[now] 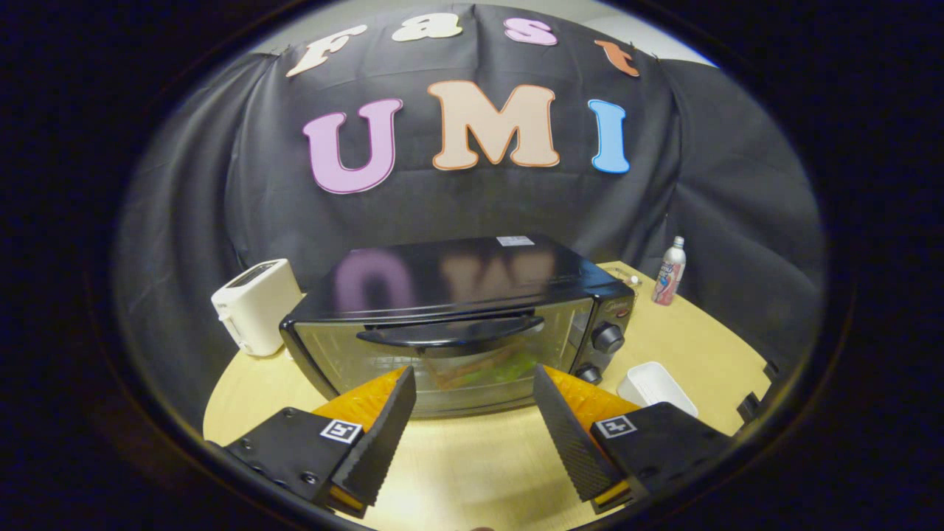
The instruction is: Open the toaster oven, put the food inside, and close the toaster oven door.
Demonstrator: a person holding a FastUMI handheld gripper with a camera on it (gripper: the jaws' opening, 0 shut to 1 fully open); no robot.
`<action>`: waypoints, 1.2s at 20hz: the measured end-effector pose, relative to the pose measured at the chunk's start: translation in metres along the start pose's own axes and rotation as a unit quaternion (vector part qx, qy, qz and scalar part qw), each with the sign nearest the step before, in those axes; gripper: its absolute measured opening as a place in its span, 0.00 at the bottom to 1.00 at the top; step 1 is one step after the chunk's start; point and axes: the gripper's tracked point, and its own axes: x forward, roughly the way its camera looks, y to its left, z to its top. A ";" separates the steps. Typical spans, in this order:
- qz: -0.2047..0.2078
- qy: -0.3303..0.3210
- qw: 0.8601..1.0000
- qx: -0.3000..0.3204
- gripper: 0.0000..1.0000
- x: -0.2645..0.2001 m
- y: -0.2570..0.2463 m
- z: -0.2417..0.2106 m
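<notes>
A black toaster oven stands on the wooden table just ahead of my fingers, its glass door closed and upright. The curved door handle runs across the top of the door. Through the glass, green and reddish food shows inside. My gripper is open, its two fingers spread wide in front of the lower part of the door, with nothing between them. Whether the fingertips touch the glass I cannot tell.
A white pop-up toaster stands left of the oven. A white empty tray lies right of the oven by its knobs. A small bottle stands farther back on the right. The round table ends close behind.
</notes>
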 end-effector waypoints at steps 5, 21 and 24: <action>0.004 -0.037 0.999 0.008 0.98 -0.018 -0.006 0.041; 0.005 -0.206 0.978 -0.012 0.98 -0.108 -0.022 0.273; 0.007 -0.218 0.976 -0.018 0.98 -0.114 -0.020 0.294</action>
